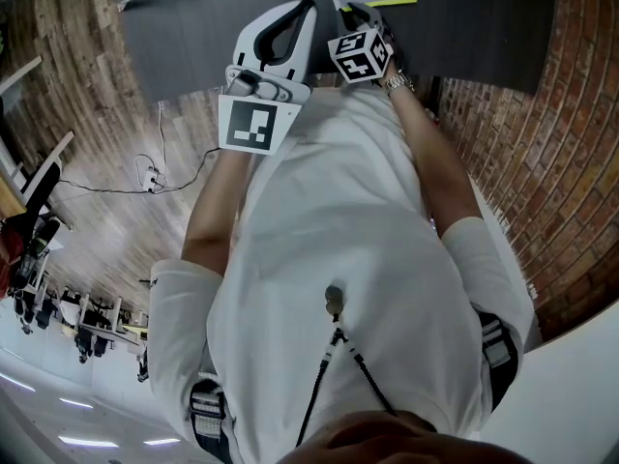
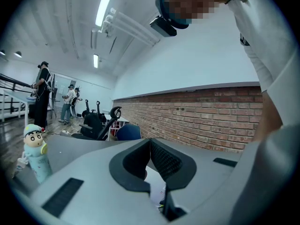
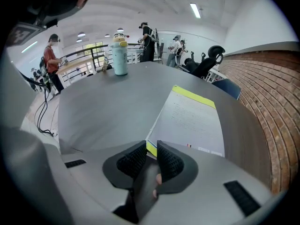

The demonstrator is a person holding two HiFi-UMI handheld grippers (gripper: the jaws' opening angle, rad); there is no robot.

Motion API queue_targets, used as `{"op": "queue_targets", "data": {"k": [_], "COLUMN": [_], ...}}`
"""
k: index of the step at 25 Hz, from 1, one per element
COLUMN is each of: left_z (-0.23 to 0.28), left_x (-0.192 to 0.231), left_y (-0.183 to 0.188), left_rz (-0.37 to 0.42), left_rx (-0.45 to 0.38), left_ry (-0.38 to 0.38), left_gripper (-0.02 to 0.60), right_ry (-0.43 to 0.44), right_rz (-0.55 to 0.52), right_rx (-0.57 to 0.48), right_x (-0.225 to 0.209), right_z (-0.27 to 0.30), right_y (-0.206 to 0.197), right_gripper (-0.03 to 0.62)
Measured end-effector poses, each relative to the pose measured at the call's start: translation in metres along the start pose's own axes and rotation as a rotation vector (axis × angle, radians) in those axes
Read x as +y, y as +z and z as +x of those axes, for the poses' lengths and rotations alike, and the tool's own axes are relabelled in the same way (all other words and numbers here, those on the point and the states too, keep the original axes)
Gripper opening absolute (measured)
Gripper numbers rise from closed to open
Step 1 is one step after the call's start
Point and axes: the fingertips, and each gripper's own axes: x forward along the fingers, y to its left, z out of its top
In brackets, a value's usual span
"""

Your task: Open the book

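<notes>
Now the book's corner is being reached for, and the cover is not yet lifted.

The book [image 3: 190,118] is seen lying shut and flat on the grey table [image 3: 108,107]. The right gripper [image 3: 151,146] is tipped steeply down at the near yellow corner. Its jaws are set a little way apart, with the corner right at their tips, and no squeeze on it can be seen. The left gripper [image 1: 308,8] is held level beside the right one, its jaws closed together on nothing. The cover could be missed if only its very edge is pinched. The whole book could also be pushed along or picked up, since it is not held down by anything.
</notes>
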Motion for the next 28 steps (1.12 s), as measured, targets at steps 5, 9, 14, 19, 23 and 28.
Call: {"op": "queue_targets", "data": {"k": [5, 9, 14, 19, 23, 28], "left_z": [-0.002, -0.002, -0.003, -0.004, -0.003, 0.002], "left_x": [0.0, -0.002, -0.003, -0.002, -0.002, -0.014], "left_y": [0.0, 0.0, 0.001, 0.002, 0.003, 0.002], "left_rz": [0.002, 0.001, 0.003, -0.002, 0.007, 0.001], "left_rx": [-0.003, -0.008, -0.01, -0.014, -0.018, -0.018], "left_ry": [0.0, -0.002, -0.005, 0.0, 0.003, 0.016], "left_gripper": [0.023, 0.023, 0.023, 0.023, 0.023, 0.023], "right_ry": [-0.007, -0.012, -0.005, 0.003, 0.018, 0.04], "right_rz": [0.009, 0.014, 0.039, 0.069, 0.09, 0.117], "right_rx": [-0.004, -0.006, -0.008, -0.016, -0.022, -0.039], "right_x": [-0.001, -0.003, -0.005, -0.008, -0.008, -0.016], "right_z": [-0.001, -0.002, -0.004, -0.008, -0.009, -0.016], "right_y": [-0.001, -0.002, -0.002, 0.001, 0.002, -0.001], "right_gripper": [0.071, 0.061, 0.052, 0.046, 0.044, 0.044]}}
